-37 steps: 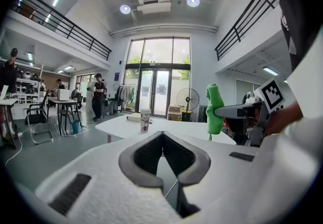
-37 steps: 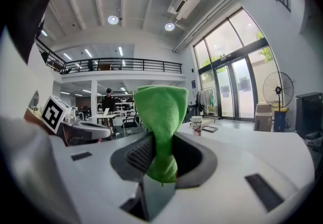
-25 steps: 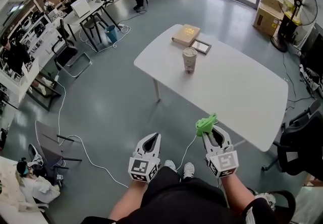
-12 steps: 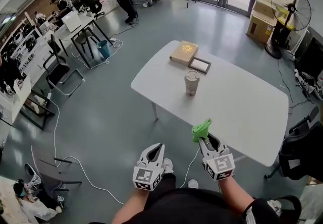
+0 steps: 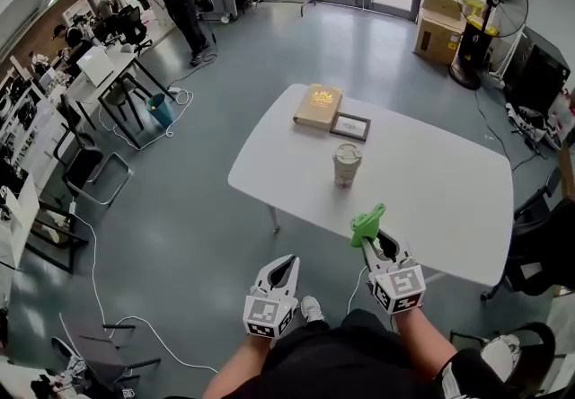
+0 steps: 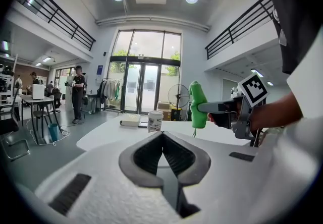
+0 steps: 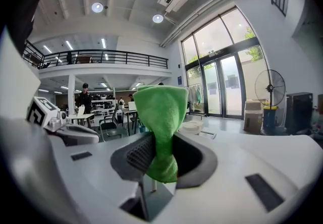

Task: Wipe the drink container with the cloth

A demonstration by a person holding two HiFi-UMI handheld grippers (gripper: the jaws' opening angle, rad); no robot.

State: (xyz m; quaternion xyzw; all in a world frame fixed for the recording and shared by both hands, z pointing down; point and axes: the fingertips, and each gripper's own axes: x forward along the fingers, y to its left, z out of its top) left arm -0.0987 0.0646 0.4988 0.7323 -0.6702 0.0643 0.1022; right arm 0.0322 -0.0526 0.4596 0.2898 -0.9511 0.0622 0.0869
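Left gripper (image 5: 287, 261): we see its jaws pressed together with nothing between them; it hangs above the grey floor (image 5: 198, 208), near the table edge.
Book (image 5: 317, 106): it lies flat on the table, at 11 o'clock from the cup.
Drink container (image 5: 347, 164): a lidded cup, upright on the white table (image 5: 440, 186), at 11 o'clock from the right gripper and well apart from both grippers.
Picture frame (image 5: 349, 126): flat, just beside the book, at 12 o'clock from the cup.
Green cloth (image 5: 367, 225): we see it bunched and sticking out past the jaws.
Right gripper (image 5: 374, 243): jaws clamped on the cloth, at the table's near edge.
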